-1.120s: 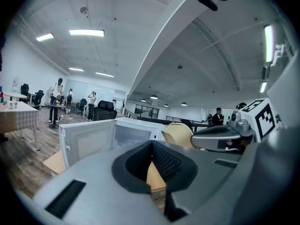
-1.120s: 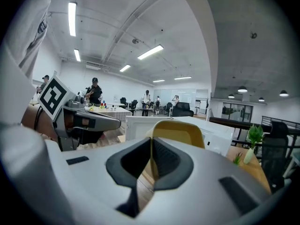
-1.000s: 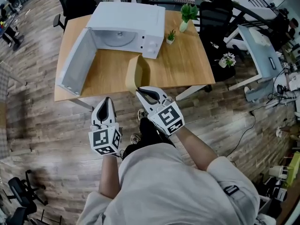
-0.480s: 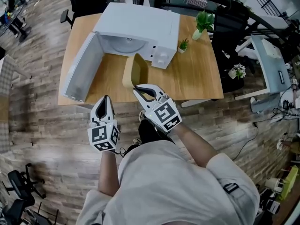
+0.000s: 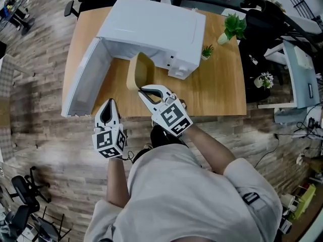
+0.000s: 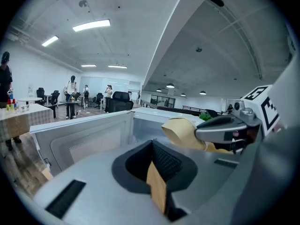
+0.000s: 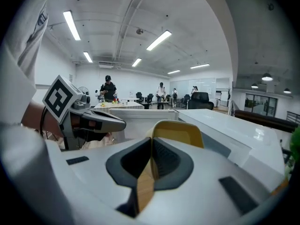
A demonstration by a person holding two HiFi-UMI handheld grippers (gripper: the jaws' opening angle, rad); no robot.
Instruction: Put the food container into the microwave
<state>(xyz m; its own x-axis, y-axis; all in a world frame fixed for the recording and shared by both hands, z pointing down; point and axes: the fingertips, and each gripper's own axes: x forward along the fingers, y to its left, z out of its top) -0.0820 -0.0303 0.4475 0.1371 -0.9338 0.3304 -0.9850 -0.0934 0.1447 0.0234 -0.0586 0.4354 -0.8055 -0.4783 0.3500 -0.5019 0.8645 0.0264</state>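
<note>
Right gripper (image 5: 143, 89): your jaws are pinched on the near wall of the food container (image 5: 137, 70). In the right gripper view its yellow rim (image 7: 178, 132) rises just beyond the black pads.
Left gripper (image 5: 110, 102): your jaws are pressed together with nothing between them. It hangs over the table's near edge, to the left of the right gripper and apart from it.
Food container: a tan, rounded tub, tipped up on its side with its hollow facing right in the head view. It is over the wooden table (image 5: 217, 79), right at the open front of the microwave (image 5: 151, 29). You cannot tell whether it touches the tabletop.
Microwave: a white box on the table. Its door (image 5: 83, 77) is swung fully open to your left.
Other items: a leafy plant in a white pot (image 5: 231, 28) and a smaller plant (image 5: 206, 51), both to the right of the microwave.
Surroundings: wood-plank floor, with office chairs beyond the table.
</note>
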